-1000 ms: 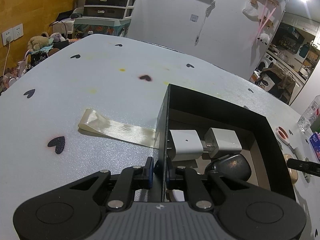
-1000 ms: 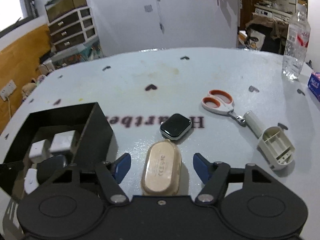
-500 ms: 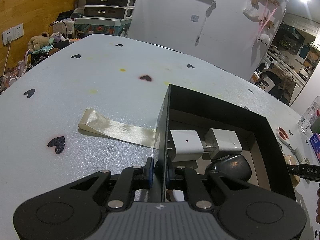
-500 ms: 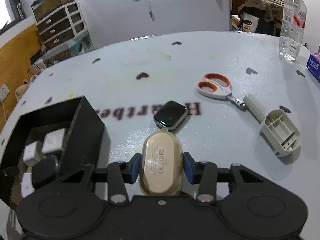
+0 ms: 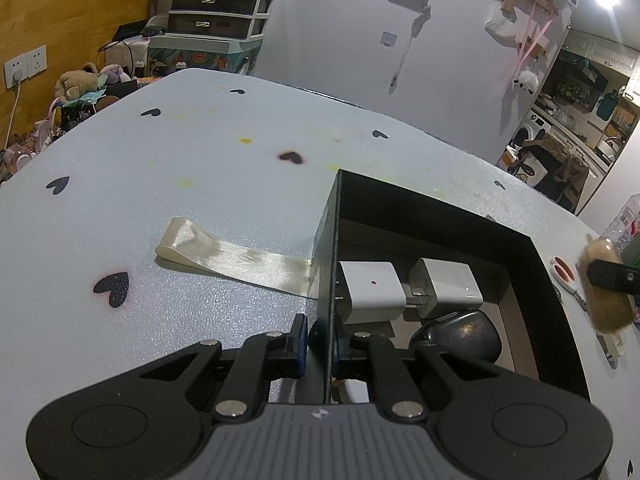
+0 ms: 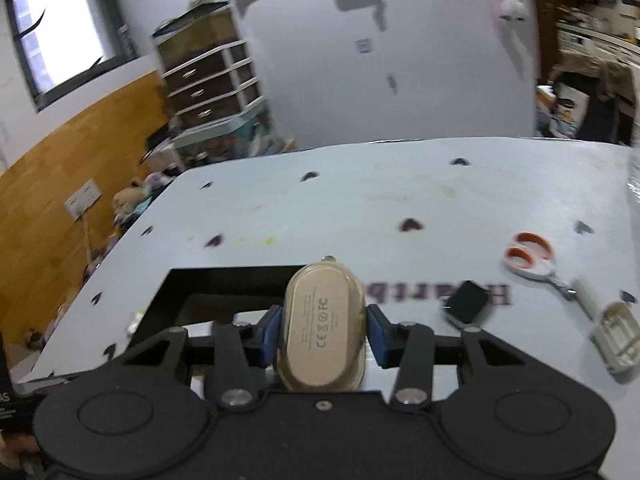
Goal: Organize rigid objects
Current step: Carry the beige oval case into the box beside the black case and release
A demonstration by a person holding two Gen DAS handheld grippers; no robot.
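My left gripper (image 5: 321, 338) is shut on the near left wall of the black box (image 5: 436, 210). Inside the box lie two white chargers (image 5: 370, 290) and a dark mouse (image 5: 464, 338). My right gripper (image 6: 323, 330) is shut on a beige oval case (image 6: 320, 324) and holds it in the air over the box (image 6: 224, 284). The case also shows in the left wrist view (image 5: 606, 292), raised at the box's right side. A smartwatch (image 6: 466, 302), scissors with orange handles (image 6: 530, 258) and a white open case (image 6: 616, 338) lie on the table to the right.
A cream ribbon strip (image 5: 232, 258) lies on the pale table (image 5: 160, 184) left of the box. A drawer unit (image 5: 218, 2) and soft toys (image 5: 76, 84) stand beyond the table's far left edge.
My right gripper closed on the beige case, lifted it off the table and carried it left over the box. My left gripper stayed on the box wall.
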